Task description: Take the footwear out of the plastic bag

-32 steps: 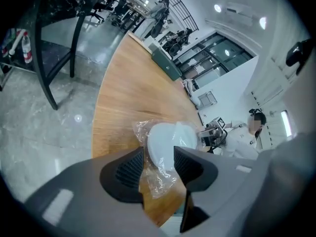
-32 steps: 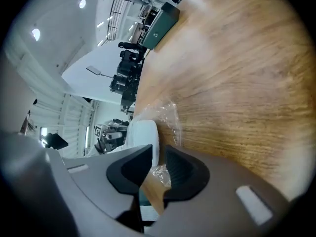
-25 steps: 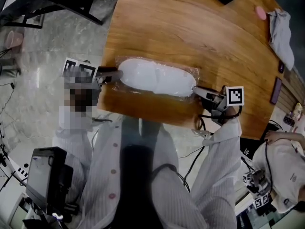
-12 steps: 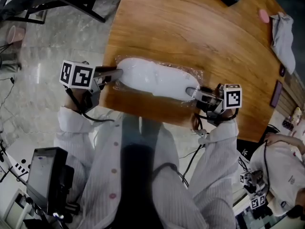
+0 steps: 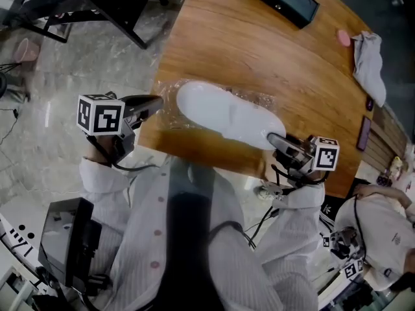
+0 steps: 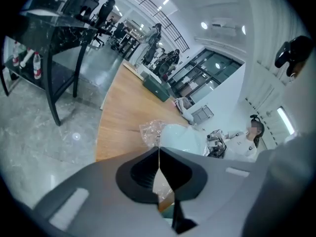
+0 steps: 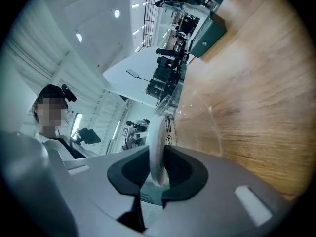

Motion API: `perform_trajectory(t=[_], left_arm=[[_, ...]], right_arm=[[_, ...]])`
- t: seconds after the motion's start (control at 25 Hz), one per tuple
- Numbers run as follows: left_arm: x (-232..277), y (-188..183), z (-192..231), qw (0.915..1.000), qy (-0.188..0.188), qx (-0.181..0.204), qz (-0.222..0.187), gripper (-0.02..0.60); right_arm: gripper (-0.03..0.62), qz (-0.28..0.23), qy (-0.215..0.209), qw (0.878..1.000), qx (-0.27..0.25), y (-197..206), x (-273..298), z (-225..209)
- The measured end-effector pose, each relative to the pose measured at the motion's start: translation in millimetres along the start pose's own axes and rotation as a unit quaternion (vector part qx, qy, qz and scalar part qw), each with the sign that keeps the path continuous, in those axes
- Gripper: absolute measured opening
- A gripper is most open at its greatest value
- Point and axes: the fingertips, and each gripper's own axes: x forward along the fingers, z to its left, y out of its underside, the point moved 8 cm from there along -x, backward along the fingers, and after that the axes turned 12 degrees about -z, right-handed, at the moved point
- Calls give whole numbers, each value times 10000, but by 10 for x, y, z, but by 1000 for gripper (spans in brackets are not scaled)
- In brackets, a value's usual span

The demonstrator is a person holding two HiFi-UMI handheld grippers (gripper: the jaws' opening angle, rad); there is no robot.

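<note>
left tool (image 5: 158, 101) shut tight on plastic bag (image 5: 166, 112) end; right tool (image 5: 276, 138) closing on white slipper (image 5: 220, 112) at bag's other end; slipper not out yet.

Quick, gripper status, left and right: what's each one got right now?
Left gripper: jaws shut on the plastic bag.
Right gripper: jaws closing on the white slipper, its edge pinched between them.
</note>
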Motion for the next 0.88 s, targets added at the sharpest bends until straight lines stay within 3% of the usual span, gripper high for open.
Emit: perform_trajectory(t=[0.12,0.32,0.44,0.56,0.76,0.88], left_arm=[[-178,-41,-11,9995,-212,123,-201,6],[-607,-109,67,9936,-879,341,-624,6],[-807,-159,102,9858,-1410,374,-836,6],[-880,-242,66,9753,-1862,508,-1073,6],[-779,-415,-166,9643,-1945,850,-1585,6],[-659,-454,-317,9619,-1881,1061,-1679,6]], right_arm=[[83,-256,205,9993,-160,14,-159,129],[82,-947,829,9901,-626,63,-505,391],[81,-1458,1373,9737,-1089,72,-708,526],[81,-1936,1956,9498,-1486,86,-844,715],[81,-2497,2383,9151,-2086,83,-616,1076],[81,-2727,2384,9033,-2301,44,-310,1190]])
